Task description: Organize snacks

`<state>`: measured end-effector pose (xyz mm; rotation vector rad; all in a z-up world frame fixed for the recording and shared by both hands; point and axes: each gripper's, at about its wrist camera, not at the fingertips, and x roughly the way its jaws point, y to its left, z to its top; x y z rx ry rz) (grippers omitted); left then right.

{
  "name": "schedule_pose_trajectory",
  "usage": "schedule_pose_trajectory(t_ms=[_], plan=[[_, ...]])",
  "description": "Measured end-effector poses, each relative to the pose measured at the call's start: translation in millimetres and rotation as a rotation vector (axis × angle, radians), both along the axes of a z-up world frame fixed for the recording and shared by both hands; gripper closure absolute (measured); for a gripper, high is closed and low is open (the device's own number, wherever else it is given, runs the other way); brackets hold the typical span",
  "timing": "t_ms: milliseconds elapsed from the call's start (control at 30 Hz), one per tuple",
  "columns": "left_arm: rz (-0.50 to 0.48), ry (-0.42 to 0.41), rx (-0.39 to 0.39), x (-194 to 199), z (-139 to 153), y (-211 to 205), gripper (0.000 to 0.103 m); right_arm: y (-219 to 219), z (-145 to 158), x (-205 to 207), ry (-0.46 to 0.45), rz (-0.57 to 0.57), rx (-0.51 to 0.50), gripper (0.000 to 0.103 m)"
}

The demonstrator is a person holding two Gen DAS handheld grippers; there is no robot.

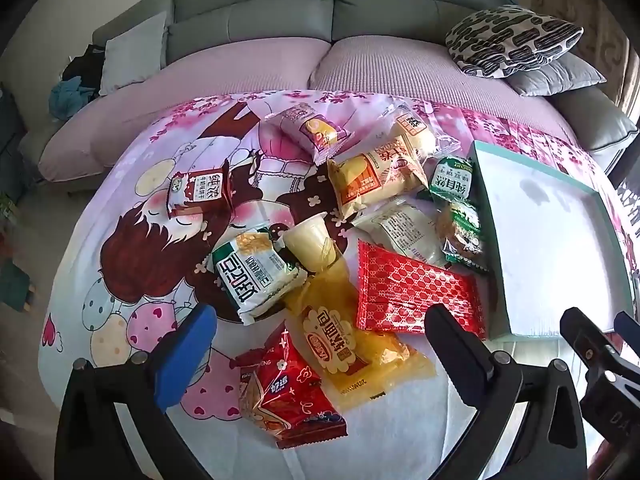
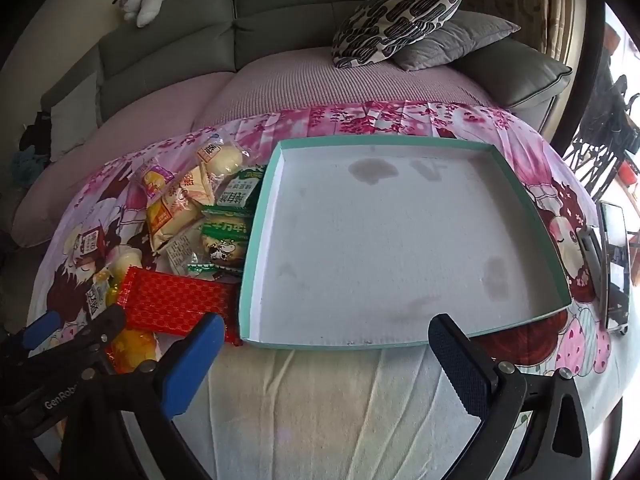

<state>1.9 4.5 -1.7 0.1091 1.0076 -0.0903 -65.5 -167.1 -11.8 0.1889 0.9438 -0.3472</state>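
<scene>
We see left gripper (image 1: 320,344) spread wide, nothing between pads, above red snack bag (image 1: 290,398) and yellow packet (image 1: 348,346). Right gripper (image 2: 326,364) also spread wide, holds nothing, over near edge of teal tray (image 2: 262,216). "GenRob…" readable on left gripper body in right view. Snacks lie in heap on cartoon cloth (image 1: 132,240), left of tray, none inside. Red patterned packet (image 1: 412,296) touches tray corner. Green packet (image 1: 454,178) and white-green packet (image 1: 256,276) carry Chinese writing, too small for us. Grey sofa (image 1: 332,12) behind.
</scene>
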Motion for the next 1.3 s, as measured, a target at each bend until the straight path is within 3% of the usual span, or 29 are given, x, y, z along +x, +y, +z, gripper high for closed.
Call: schedule_pose_trajectory(t_ms=[300,567,1300], plan=[[0.004,0.015,0.028,-4,-15,-4,0.0,2,-17,-5,0.005,-0.013,-0.042,0.0],[0.013,0.012,0.041,-19,-22,-1,0.0,-7,-26,-9,0.003,-0.033,-0.003,0.0],[0.033,-0.016,0.021,-30,-10,8,0.0,-9,-9,-23,-0.075,-0.075,-0.013,0.0]])
